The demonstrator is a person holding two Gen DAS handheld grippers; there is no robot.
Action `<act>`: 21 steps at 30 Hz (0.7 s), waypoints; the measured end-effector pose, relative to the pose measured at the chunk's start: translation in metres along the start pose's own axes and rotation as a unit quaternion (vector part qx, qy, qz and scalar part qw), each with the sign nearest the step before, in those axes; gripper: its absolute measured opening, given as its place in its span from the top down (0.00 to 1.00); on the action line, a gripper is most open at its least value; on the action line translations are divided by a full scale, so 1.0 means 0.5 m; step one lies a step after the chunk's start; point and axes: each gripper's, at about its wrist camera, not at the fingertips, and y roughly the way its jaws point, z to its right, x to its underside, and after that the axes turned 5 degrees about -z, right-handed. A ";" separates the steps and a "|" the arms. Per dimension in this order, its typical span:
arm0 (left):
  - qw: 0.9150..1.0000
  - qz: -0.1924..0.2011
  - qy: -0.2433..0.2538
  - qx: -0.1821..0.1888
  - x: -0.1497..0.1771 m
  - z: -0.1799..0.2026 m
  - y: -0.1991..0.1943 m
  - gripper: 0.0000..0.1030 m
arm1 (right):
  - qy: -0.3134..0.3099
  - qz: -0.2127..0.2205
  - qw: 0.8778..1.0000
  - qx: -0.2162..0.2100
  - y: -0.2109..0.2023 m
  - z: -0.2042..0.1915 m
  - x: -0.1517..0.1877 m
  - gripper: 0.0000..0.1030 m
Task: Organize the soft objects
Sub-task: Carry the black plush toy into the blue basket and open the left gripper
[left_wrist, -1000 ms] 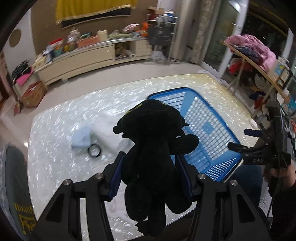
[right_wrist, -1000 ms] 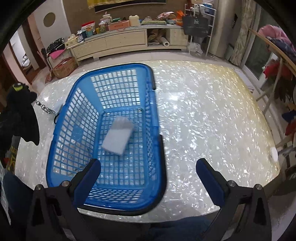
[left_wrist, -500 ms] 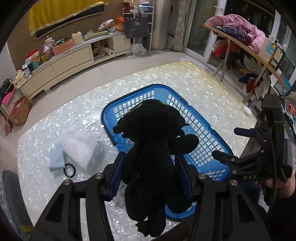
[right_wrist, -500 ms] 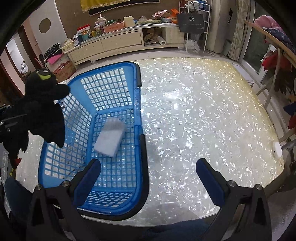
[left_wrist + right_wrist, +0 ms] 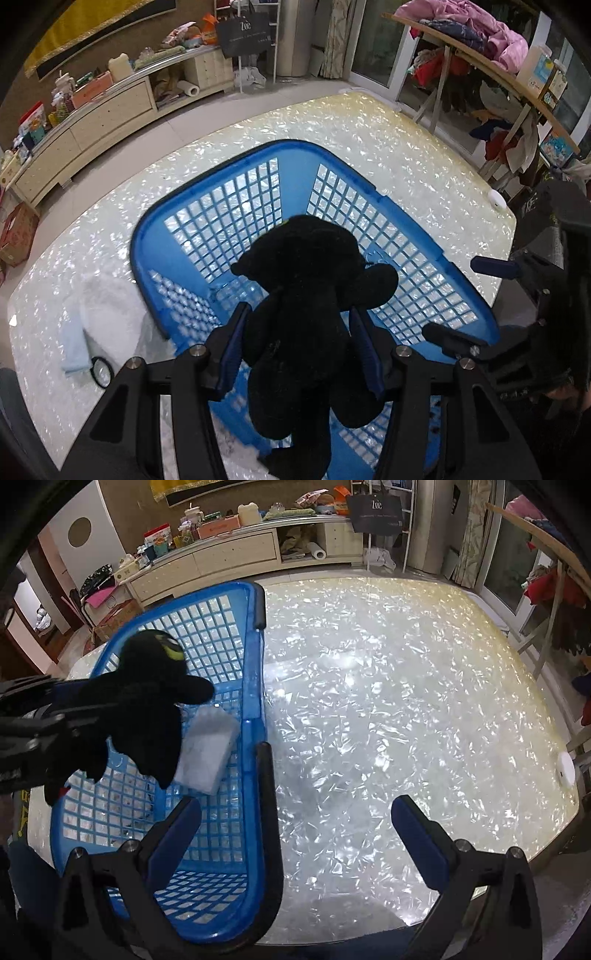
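Observation:
A black plush toy [image 5: 306,314] hangs between the blue pads of my left gripper [image 5: 299,350], which is shut on its body. It hovers over the blue mesh basket [image 5: 192,206] on the pearly white table. In the right wrist view the same plush toy [image 5: 144,709] hangs above the blue basket [image 5: 255,709], over a pale grey sponge block [image 5: 207,749] lying on the basket floor. My right gripper [image 5: 295,834] stands open and holds nothing, over the basket's right rim and the table.
Left of the basket lie a white fluffy cloth [image 5: 107,314], a light blue cloth [image 5: 75,350] and a black ring [image 5: 100,371]. A small white disc [image 5: 566,768] sits at the table's right edge. Beyond are a long sideboard [image 5: 236,554] and a clothes rack [image 5: 480,48].
My left gripper has carried the black plush toy rightward and down, from beside the basket to above its inside. The right gripper has stayed almost still and open.

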 end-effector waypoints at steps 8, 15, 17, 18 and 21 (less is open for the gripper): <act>1.000 -0.020 0.011 -0.012 -0.031 -0.015 0.072 0.50 | -0.001 -0.017 1.000 -0.010 0.026 -0.007 -0.009 0.00; 0.999 -0.027 0.032 -0.031 -0.063 -0.027 0.097 0.50 | 0.001 -0.020 1.000 -0.020 0.037 -0.007 -0.018 0.00; 0.998 -0.028 0.043 -0.046 -0.069 -0.029 0.105 0.50 | 0.004 -0.018 1.000 -0.023 0.034 -0.005 -0.021 0.00; 0.997 -0.028 0.048 -0.054 -0.070 -0.030 0.108 0.50 | 0.004 -0.018 1.000 -0.023 0.034 -0.004 -0.022 0.00; 0.996 -0.029 0.054 -0.060 -0.071 -0.031 0.111 0.50 | 0.006 -0.017 1.000 -0.025 0.035 -0.001 -0.022 0.00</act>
